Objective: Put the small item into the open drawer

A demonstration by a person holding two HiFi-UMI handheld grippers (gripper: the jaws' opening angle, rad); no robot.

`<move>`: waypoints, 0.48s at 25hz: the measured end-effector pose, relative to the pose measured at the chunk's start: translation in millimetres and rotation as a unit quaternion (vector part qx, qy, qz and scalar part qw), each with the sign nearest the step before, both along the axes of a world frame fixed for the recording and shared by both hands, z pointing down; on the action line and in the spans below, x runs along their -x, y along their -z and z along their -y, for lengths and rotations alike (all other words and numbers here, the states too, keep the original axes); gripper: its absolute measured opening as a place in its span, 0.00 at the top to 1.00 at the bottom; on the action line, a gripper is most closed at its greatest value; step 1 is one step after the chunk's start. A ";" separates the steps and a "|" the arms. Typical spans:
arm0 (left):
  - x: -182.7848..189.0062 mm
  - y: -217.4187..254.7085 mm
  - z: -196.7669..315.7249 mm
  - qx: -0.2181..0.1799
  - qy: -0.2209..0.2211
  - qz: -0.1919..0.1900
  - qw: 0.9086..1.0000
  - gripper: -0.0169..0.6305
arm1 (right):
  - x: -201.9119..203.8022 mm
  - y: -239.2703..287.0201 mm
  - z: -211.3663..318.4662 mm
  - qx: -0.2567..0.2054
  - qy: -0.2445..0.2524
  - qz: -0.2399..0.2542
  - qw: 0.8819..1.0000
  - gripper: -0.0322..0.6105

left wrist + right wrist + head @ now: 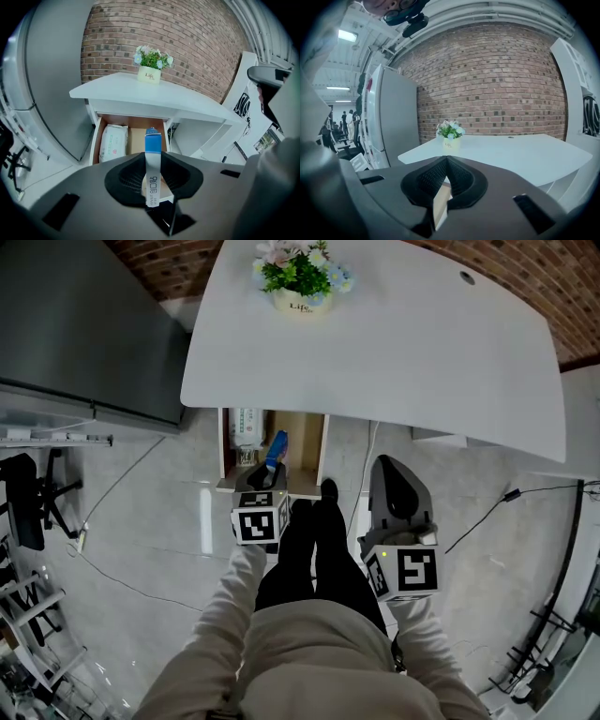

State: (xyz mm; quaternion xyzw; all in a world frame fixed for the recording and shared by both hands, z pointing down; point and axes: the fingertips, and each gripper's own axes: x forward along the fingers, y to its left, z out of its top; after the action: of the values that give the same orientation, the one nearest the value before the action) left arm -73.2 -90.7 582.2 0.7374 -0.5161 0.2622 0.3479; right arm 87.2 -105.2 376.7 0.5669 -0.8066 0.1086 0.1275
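Observation:
A slim white item with a blue end (pixel 153 143) stands upright between the pads of my left gripper (pixel 153 164), which is shut on it. In the head view this left gripper (pixel 266 474) hovers at the front edge of the open wooden drawer (pixel 223 451) under the white desk (pixel 422 352), with the blue end (pixel 277 448) over the drawer's inside. A white wipes packet (pixel 112 143) lies in the drawer's left half. My right gripper (pixel 387 467) hangs to the right of the drawer, over the floor. In its own view the right gripper (pixel 446 161) has its tips together with nothing held.
A flower pot (pixel 298 273) stands at the back of the desk. A tall grey cabinet (pixel 84 324) stands to the left. A person's black-clad legs (pixel 314 559) stand between the grippers. Cables (pixel 487 517) run over the grey floor.

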 end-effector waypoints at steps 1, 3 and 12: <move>-1.2 -6.1 2.4 0.006 0.003 0.001 1.000 0.82 | -0.5 -1.8 1.5 0.002 0.002 -0.002 1.000 0.91; -2.7 -18.8 7.2 0.017 0.011 0.002 1.000 0.82 | -1.5 -6.0 3.9 0.006 0.003 -0.002 1.000 0.91; -21.4 -72.4 22.5 0.061 0.001 0.019 0.998 0.82 | -4.5 -20.0 9.7 0.019 0.010 -0.007 1.000 0.91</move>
State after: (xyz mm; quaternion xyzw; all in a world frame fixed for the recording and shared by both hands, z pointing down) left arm -51.8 -113.2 654.7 0.7094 -0.5060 0.3068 0.3828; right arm 91.6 -114.9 396.7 0.5568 -0.8093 0.1186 0.1446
